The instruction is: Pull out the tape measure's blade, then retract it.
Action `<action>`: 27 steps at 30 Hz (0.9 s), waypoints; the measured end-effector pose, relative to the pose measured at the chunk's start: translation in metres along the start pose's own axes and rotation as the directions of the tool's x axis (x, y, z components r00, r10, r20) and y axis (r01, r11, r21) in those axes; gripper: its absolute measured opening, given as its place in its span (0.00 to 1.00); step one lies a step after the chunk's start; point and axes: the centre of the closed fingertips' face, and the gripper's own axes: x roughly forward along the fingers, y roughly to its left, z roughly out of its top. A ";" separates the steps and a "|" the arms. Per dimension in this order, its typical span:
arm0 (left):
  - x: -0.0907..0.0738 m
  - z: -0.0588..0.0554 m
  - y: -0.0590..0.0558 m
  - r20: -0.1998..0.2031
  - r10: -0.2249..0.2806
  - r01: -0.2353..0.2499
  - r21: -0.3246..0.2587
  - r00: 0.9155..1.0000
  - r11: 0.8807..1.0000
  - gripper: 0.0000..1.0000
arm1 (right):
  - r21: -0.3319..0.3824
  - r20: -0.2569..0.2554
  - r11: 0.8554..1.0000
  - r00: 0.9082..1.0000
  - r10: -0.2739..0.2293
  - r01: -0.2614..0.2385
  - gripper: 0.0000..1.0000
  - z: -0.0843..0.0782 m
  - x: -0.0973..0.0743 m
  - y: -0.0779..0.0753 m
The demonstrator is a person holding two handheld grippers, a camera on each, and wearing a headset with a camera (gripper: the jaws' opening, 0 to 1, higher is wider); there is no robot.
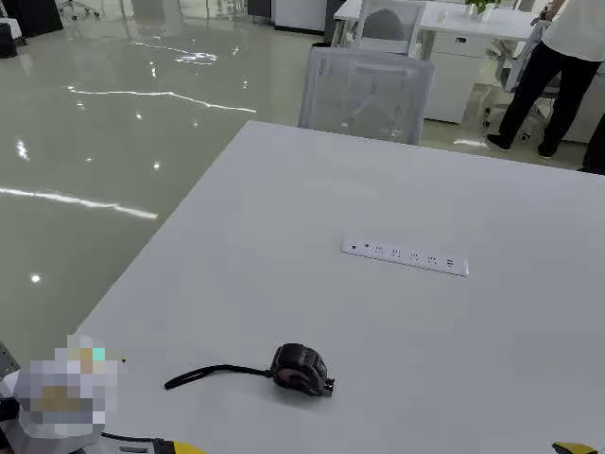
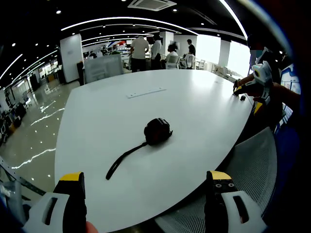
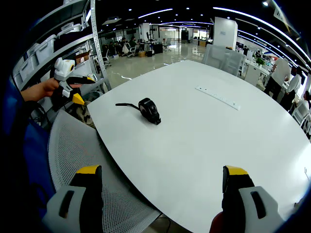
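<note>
Landmark: the power strip (image 1: pixel 405 256), set flat into the white table (image 1: pixel 284 189).
Progress: judged to be at the very start. The pull-out is not yet done and neither is the retraction, so both steps remain.
Left claw: the left gripper (image 2: pixel 146 177) is held off the table's near edge, well apart from the power strip, and points across the table toward it. Its jaws are spread wide with nothing between them and touch nothing.
Cord: the black strap (image 1: pixel 213 374) lies flat on the table and trails left from the case. It is on the person's side of the power strip, well apart from it.
Task item: the tape measure (image 1: pixel 301 369) rests on the table on the person's side of the power strip, left of it and well apart.
Blade: no length shows outside the case. Only the hook (image 1: pixel 328 385) appears to sit at the mouth, on the side toward the power strip.
Right claw: the right gripper (image 3: pixel 162 170) hangs beyond the table edge, well apart from the power strip. Its jaws are fully spread, hold nothing and touch nothing.
</note>
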 end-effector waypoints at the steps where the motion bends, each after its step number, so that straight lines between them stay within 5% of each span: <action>1: 0.000 0.000 0.000 -0.001 0.001 -0.001 -0.003 1.000 1.000 1.00 | 0.000 0.001 1.000 1.000 0.002 -0.002 1.00 0.000 0.001 0.000; 14: 0.006 0.000 0.001 -0.005 0.002 -0.002 -0.007 1.000 1.000 1.00 | -0.004 -0.001 1.000 1.000 0.019 -0.019 1.00 0.003 0.008 -0.002; 27: 0.025 0.010 -0.010 -0.007 -0.029 0.029 0.009 1.000 1.000 1.00 | -0.024 -0.009 0.999 0.999 0.049 -0.049 0.99 0.007 0.026 -0.003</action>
